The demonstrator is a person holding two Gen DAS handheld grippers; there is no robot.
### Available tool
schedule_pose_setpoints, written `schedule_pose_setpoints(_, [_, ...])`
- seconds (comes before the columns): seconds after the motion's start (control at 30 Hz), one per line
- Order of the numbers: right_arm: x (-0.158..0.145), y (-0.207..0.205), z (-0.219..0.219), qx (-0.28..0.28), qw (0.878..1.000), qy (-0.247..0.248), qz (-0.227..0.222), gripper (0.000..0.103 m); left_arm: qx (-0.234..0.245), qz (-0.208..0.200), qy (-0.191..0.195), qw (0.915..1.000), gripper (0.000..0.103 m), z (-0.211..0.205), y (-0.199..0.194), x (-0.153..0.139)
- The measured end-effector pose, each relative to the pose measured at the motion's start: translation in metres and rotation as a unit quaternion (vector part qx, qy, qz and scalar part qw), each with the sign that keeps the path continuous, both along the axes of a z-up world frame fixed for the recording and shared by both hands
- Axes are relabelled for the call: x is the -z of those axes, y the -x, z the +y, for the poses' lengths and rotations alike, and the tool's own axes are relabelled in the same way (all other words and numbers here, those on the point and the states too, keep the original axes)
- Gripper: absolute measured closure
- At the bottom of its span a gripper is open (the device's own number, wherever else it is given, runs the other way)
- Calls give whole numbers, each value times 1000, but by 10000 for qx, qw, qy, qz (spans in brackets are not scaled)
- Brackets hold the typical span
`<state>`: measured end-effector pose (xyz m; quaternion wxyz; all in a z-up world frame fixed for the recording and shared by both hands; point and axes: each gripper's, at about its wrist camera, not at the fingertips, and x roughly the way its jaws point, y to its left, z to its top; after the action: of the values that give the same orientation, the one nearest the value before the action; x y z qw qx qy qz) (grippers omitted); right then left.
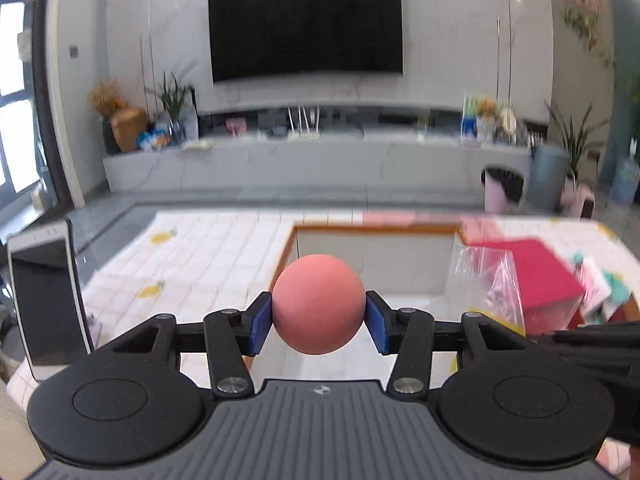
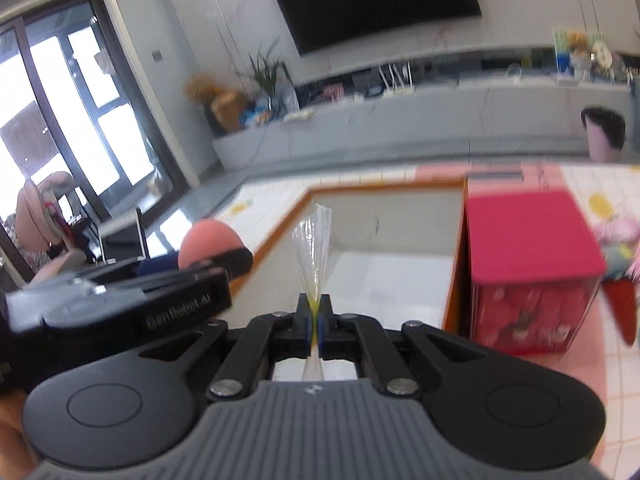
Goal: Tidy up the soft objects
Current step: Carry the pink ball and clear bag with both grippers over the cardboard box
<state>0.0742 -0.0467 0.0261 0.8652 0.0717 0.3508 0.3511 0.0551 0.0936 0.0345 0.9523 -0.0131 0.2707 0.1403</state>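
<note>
My left gripper (image 1: 319, 318) is shut on a pink soft ball (image 1: 319, 304), held above the near left rim of an open box with an orange edge (image 1: 376, 229). The ball also shows in the right wrist view (image 2: 210, 240), with the left gripper beside it. My right gripper (image 2: 315, 322) is shut on the edge of a clear plastic bag (image 2: 314, 248), held upright over the same box (image 2: 384, 190). The bag shows in the left wrist view (image 1: 486, 284) to the right of the ball.
A red box (image 2: 532, 256) stands right of the open box on a tiled cloth with pineapple prints (image 1: 208, 248). Soft toys (image 2: 620, 240) lie at the far right. A phone on a stand (image 1: 46, 304) is at the left. A TV wall and low counter are behind.
</note>
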Motion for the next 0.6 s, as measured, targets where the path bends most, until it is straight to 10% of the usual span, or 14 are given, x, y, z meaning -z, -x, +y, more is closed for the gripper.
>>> schedule_pose_setpoints(0.6, [44, -11, 8, -64, 9975, 603, 359, 100, -166, 2154, -386, 9756, 47, 2, -22, 79])
